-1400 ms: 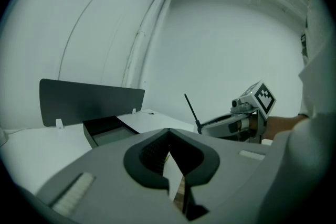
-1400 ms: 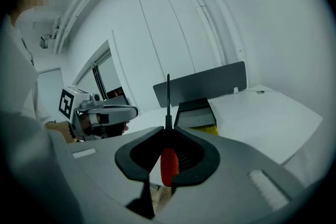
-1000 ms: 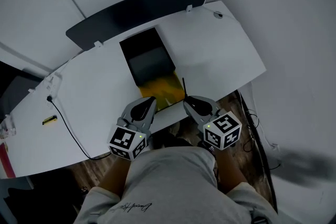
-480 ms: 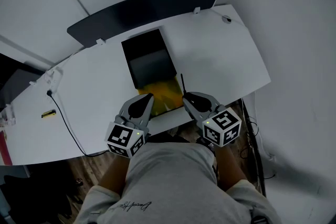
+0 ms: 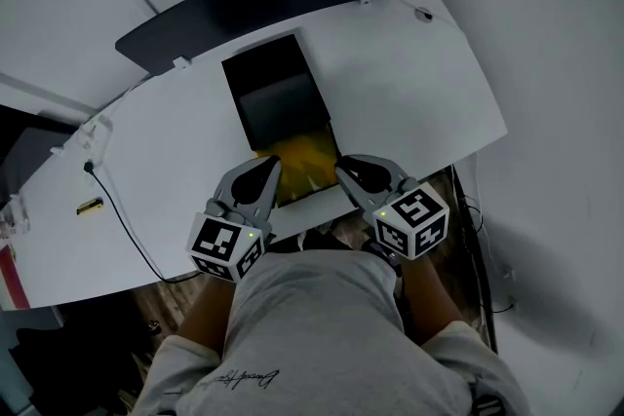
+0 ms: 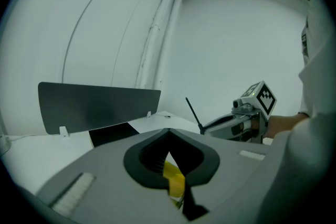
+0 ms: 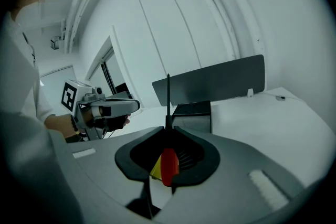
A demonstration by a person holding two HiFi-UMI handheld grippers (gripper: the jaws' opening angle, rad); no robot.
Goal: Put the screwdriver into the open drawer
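Note:
On the white table (image 5: pixel 419 102) stands a black box (image 5: pixel 278 97), and its yellow drawer (image 5: pixel 297 163) is pulled open toward me. My right gripper (image 5: pixel 344 170) hangs at the drawer's front right corner, shut on the screwdriver. The red handle (image 7: pixel 168 165) sits between the jaws and the thin black shaft (image 7: pixel 168 97) sticks out past the tips. My left gripper (image 5: pixel 264 169) is at the drawer's front left corner with its jaws together and nothing in them. In the left gripper view I look down through my left gripper (image 6: pixel 168 132) at the yellow drawer (image 6: pixel 175 182).
A dark curved panel (image 5: pixel 263 0) stands along the table's back edge. A black cable (image 5: pixel 122 224) and a small yellow item (image 5: pixel 90 206) lie at the table's left end. More cables (image 5: pixel 466 209) hang beyond the front right corner. My torso hides the near floor.
Both grippers have edged forward past the table's front edge toward the yellow drawer. The right one keeps its hold on the screwdriver.

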